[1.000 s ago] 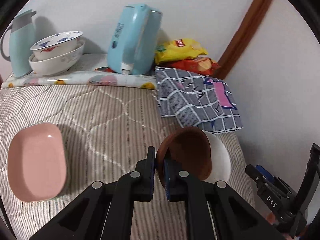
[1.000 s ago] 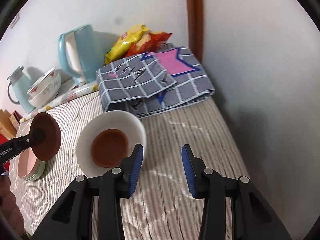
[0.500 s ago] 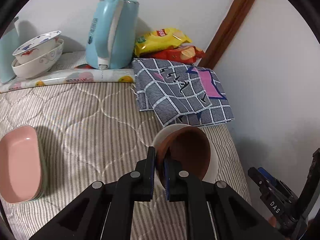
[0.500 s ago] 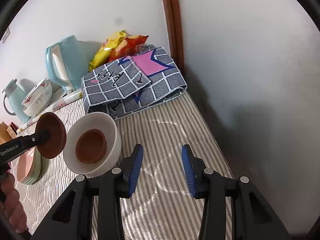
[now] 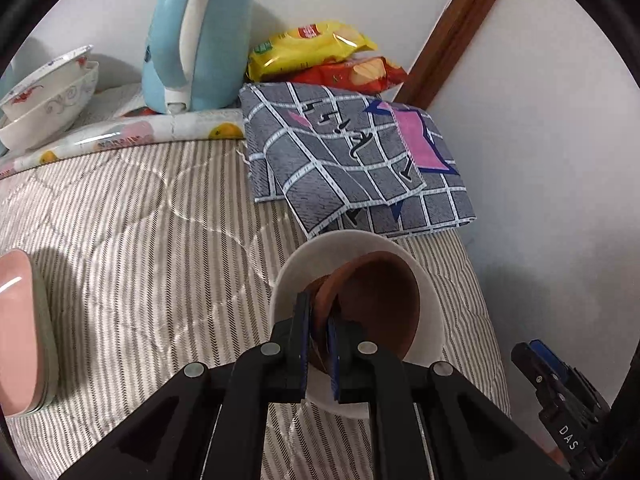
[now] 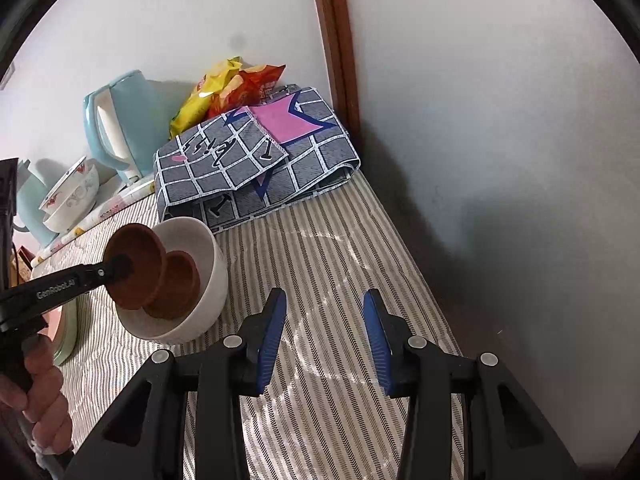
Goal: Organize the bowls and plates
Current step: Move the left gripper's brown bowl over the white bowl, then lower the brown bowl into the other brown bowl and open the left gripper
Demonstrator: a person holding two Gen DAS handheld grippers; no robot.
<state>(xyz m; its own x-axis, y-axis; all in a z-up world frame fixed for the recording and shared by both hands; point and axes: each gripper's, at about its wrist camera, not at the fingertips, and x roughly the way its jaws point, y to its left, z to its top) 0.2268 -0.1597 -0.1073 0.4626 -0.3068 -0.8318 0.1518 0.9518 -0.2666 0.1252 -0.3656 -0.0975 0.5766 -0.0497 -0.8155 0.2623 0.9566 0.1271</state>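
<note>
The left hand-held gripper [image 5: 318,344] is clamped almost fully shut on the rim of a small brown bowl [image 6: 134,266], holding it tilted over the mouth of the white bowl [image 6: 208,280]. The right hand-held gripper [image 6: 324,338] hangs part open over bare bedding to the right, with nothing between its blue pads.

The step in hand looks like nesting: a second small brown bowl [image 6: 176,284] already lies inside the white one, and the carried bowl overlaps it, its lower edge seemingly within the white rim. Whether the two brown bowls touch I cannot tell. The next move probably calls for levelling the held bowl so it seats squarely in its twin, then letting go of the rim without tipping the stack.

From largest down: the bed [image 5: 132,240] is covered in a quilted cover, beige and white stripes with curved stitching, soft enough that the white bowl may rock. A folded grey grid-patterned cloth [image 5: 352,160] with a pink patch lies behind the bowl. A glossy pale-blue kettle [image 5: 196,36] stands at the wall beside crinkled snack bags [image 5: 320,46]. Two decorated porcelain bowls [image 5: 48,96], already stacked, sit at far left. A pink oval dish [image 5: 16,328] rests on a pale green one at the left edge. The white bowl is deep, round and smooth; the brown bowls look matte and shallow.
</note>
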